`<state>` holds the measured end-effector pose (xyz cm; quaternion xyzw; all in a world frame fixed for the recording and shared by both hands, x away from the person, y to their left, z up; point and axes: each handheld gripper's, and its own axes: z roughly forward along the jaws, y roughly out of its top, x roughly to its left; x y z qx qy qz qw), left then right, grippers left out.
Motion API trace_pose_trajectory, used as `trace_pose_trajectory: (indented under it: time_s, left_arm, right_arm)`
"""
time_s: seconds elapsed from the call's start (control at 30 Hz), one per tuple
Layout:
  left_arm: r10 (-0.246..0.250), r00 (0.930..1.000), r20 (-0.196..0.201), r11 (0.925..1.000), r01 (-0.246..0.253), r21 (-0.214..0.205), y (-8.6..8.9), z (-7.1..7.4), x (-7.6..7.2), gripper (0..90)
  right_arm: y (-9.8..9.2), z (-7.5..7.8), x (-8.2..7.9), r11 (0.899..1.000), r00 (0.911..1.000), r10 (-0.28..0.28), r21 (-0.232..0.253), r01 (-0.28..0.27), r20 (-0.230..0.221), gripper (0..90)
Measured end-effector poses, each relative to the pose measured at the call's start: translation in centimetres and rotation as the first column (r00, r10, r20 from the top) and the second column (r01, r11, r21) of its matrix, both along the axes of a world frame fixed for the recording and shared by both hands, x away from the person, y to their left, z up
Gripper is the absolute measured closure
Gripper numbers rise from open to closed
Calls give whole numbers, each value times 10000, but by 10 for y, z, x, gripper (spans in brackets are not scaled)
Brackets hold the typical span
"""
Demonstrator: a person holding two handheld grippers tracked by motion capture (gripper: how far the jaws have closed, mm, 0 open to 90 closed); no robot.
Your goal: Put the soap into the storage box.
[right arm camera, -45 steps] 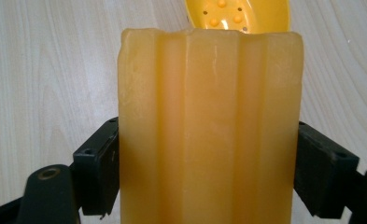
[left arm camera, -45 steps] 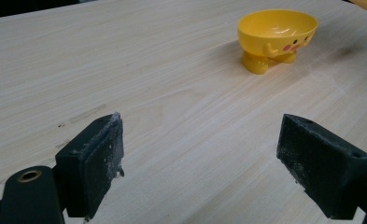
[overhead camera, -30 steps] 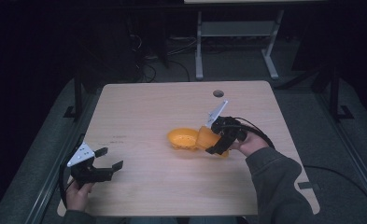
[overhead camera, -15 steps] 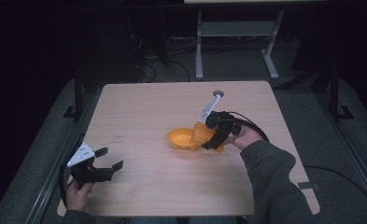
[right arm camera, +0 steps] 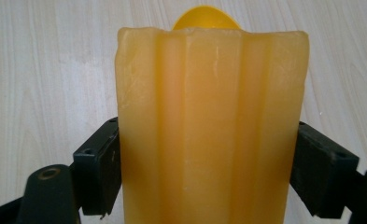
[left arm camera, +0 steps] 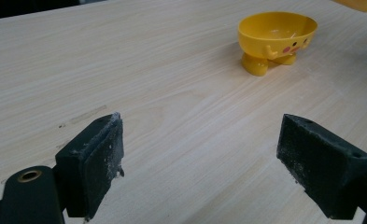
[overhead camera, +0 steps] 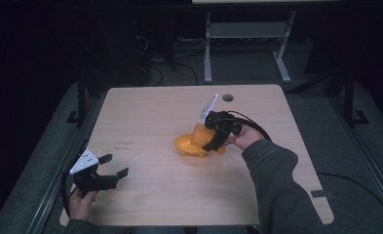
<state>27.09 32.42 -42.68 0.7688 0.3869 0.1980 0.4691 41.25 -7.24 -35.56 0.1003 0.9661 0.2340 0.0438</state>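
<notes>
Right gripper (right arm camera: 209, 186) clamped an orange block (right arm camera: 211, 126), long axis pointing at the bowl (left arm camera: 277, 39) (yellow, footed). Left gripper (left arm camera: 214, 168) sat with jaws apart.

My worktop (overhead camera: 145, 122) is pale wood with fine, light grain streaks. The bowl (left arm camera: 277, 35) on it is bright yellow, with small pink cheek spots and stubby yellow feet. The block (right arm camera: 211, 135) in my right tongs (right arm camera: 209, 163) is translucent amber-orange with lengthwise ridges. Both my tongs are black; my left tongs (left arm camera: 214, 158) have pads dusted whitish and a grey plate on top. My sleeve (overhead camera: 281, 190) is dark grey.
</notes>
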Motion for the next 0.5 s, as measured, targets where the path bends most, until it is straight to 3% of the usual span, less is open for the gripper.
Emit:
trace_pose_trajectory:
  time_s: [0.07,0.27,0.4,0.5]
  left_arm:
    - [-4,10000,-9,10000,4,27,0,0,0,141]
    - [11,10000,20,10000,-11,17,1,0,0,141]
    - [13,10000,2,10000,-13,-13,0,0,0,141]
    - [-2,10000,-3,10000,2,19,1,0,0,141]
  right_arm:
    - [4,1,2,9998,9999,30,-213,-28,95,206]
    - [11,0,10,9999,9999,108,-9,-108,-23,206]
    - [18,2,12,9991,9998,212,-373,-211,43,206]
    - [23,6,14,9990,9995,291,-329,-288,95,206]
